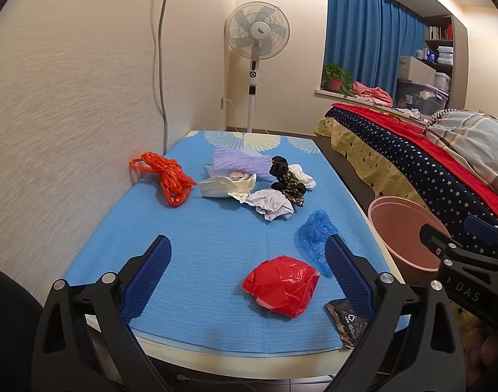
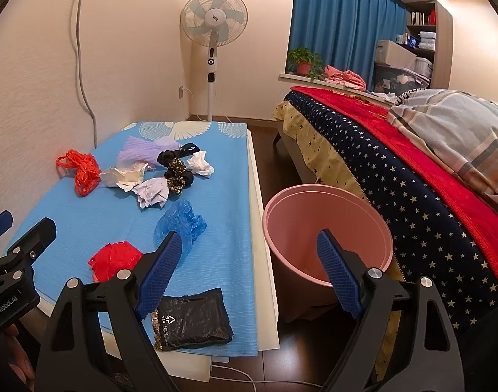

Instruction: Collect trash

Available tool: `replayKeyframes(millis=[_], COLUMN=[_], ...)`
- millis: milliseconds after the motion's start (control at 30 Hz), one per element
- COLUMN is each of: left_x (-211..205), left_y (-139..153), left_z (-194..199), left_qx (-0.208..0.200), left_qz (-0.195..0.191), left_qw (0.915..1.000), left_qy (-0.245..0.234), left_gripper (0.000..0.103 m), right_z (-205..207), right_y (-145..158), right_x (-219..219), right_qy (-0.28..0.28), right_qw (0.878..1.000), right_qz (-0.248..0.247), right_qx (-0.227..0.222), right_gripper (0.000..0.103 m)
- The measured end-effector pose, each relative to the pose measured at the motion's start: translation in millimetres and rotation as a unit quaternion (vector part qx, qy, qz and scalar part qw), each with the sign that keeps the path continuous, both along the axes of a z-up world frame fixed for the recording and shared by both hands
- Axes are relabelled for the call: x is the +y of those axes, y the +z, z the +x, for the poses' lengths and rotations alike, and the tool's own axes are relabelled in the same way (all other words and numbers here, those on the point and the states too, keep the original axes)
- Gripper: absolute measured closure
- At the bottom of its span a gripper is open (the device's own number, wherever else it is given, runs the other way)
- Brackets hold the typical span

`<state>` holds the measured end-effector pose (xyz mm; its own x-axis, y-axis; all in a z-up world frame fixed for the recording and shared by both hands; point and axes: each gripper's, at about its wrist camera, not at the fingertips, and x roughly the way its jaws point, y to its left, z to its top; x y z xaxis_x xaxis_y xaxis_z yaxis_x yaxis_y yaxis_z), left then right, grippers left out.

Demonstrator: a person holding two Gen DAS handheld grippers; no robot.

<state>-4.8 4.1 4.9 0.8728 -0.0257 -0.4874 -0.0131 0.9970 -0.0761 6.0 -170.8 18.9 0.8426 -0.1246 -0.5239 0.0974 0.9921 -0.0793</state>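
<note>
Both hand-held grippers, left gripper (image 1: 247,246) and right gripper (image 2: 249,245), hover spread and empty at the table's (image 1: 196,261) near edge. Trash lies uncollected: a red bag (image 1: 281,285) near that edge, crumpled paper (image 1: 270,204) mid-table. Collection appears just starting; next, clamp the red bag and carry it to the pink bin (image 2: 327,196) beside the table's right edge.

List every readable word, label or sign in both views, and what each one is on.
"DAS": side of the black right gripper.
"GenRobot.AI": side of the black left gripper.
White recycling-style logo on the flat black plastic packet; its small print is unreadable.
Badge on the white standing fan: blurred.
</note>
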Motion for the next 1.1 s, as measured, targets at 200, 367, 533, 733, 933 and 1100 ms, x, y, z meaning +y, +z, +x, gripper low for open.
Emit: replayKeyframes(millis=[200,367,533,733,933,1100], left_x=[0.0,-0.1,-0.1,-0.2,-0.2,-0.2], left_y=[0.3,0.5,0.5,0.5,0.6,0.5], left_z=[0.2,0.2,0.1,0.2,-0.1,-0.1], left_qx=[-0.001,-0.001,-0.001,-0.002,-0.002,-0.002], left_qz=[0.0,0.0,0.0,0.0,0.0,0.0], left_qw=[1.0,1.0,1.0,1.0,1.0,1.0], left_qy=[-0.001,-0.001,-0.001,-0.001,-0.001,-0.001], left_gripper=[0.011,0.011,0.011,0.011,0.011,0.011], right_z=[-0.7,-1.4,-1.4,-1.2,-1.4,-1.4], right_y=[1.8,2.8,2.7,2.9,2.6,2.5], right_x=[1.3,2.5,2.2,2.6,2.2,2.1], right_qy=[0.001,0.001,0.001,0.001,0.001,0.001], right_qw=[1.0,1.0,1.0,1.0,1.0,1.0], right_qz=[0.0,-0.001,-0.001,-0.001,-0.001,-0.001], right_qx=[-0.002,-0.004,-0.004,-0.004,-0.004,-0.004], right_gripper=[0.02,0.02,0.02,0.02,0.02,0.02])
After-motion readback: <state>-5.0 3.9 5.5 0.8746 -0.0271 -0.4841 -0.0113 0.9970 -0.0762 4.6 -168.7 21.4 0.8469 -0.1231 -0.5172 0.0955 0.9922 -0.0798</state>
